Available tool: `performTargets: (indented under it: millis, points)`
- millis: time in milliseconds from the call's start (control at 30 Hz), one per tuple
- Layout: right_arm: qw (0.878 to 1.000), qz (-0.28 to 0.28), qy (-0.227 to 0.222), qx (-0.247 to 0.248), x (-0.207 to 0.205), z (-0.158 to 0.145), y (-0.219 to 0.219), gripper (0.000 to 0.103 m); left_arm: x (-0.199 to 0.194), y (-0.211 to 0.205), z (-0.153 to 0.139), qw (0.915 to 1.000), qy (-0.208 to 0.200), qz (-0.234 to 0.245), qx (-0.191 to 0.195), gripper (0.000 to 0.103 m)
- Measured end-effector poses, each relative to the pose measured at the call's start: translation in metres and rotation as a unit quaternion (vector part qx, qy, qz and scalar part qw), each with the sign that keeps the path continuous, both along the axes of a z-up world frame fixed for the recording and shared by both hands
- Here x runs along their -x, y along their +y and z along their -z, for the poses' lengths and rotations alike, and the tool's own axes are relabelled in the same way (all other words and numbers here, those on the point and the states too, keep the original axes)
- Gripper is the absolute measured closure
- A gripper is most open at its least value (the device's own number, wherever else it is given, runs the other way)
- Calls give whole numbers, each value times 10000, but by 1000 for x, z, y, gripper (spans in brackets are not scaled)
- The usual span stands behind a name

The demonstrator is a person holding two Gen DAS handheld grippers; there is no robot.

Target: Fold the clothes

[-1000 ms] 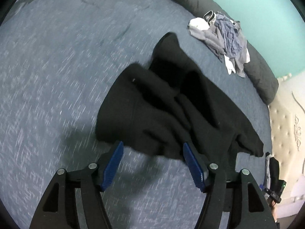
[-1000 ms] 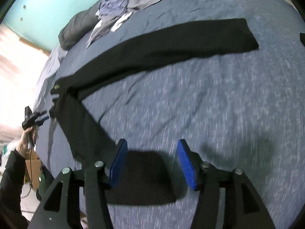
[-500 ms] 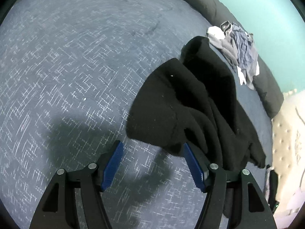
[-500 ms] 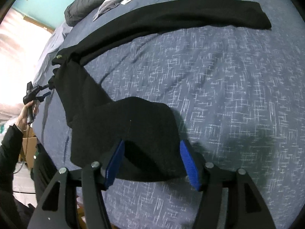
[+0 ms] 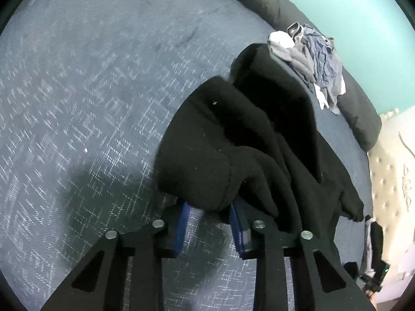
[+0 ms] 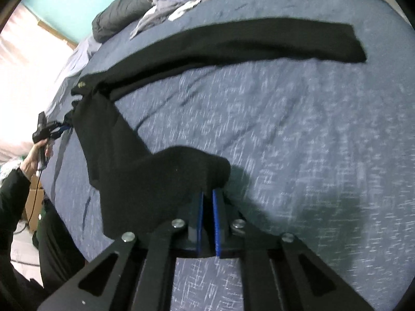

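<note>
Garment: black trousers [image 6: 233, 44], one leg laid flat across the bed [image 6: 285, 134] from 9 to 2 o'clock in the right wrist view; the other leg runs from the waist at 9 o'clock down to the gripper at 6.
Right gripper [image 6: 206, 202]: blue pads nearly together, pinching the hem of the near leg; cloth drapes over the fingertips and rises clear of the bed.
Left gripper [image 5: 211, 212]: pads at a middling gap with a thick bunched fold of the trousers [image 5: 233, 142] resting over and between them; whether the pads actually bite the cloth cannot be told. In the right wrist view this gripper [image 6: 55, 129] sits at 9 o'clock, at the waist end.
Handling: soft, fleecy, fairly thick fabric; light, limp, not slippery, not fragile. It sags and bunches wherever unsupported, so it needs holds at two ends.
Where to hold: hem corners and waistband edge, taking a single seam edge rather than a heaped fold.
Other items: loose pile of grey clothes [image 5: 311, 59] at 1 o'clock in the left wrist view, near a dark bolster [image 5: 360, 119].
</note>
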State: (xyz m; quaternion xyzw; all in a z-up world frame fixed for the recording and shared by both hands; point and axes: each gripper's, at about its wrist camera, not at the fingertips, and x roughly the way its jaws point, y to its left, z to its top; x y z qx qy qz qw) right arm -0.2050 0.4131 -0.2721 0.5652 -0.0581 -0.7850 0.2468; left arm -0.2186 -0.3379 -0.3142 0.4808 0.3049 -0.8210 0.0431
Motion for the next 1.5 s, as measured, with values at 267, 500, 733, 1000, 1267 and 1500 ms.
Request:
performTargets:
  millis: [267,500,733,1000,1267,1500]
  points:
    - [9961,559,662,152,-2,-65,34,97,-15,11,-62,9986,438,101,261,84]
    - [9868,1020,1234,253,-16,-138,78,98,-42,15,-104,9966,723,179,359,86]
    - [9761,1616,1422,286,-16,-173,128,98,-58,20,-96,9972,544,336,384,85]
    - [9782,1886,808,-317,0,-115,140,98,-76,19,-38,9988,-274,229,344,72]
    - [9755,2097,436,-499,21,-70,140,98,-71,6,-42,9994,47,187,294,45]
    - [9778,1983,326,-601,25,-59,134,98,-33,9,-36,9986,245,426,195,37]
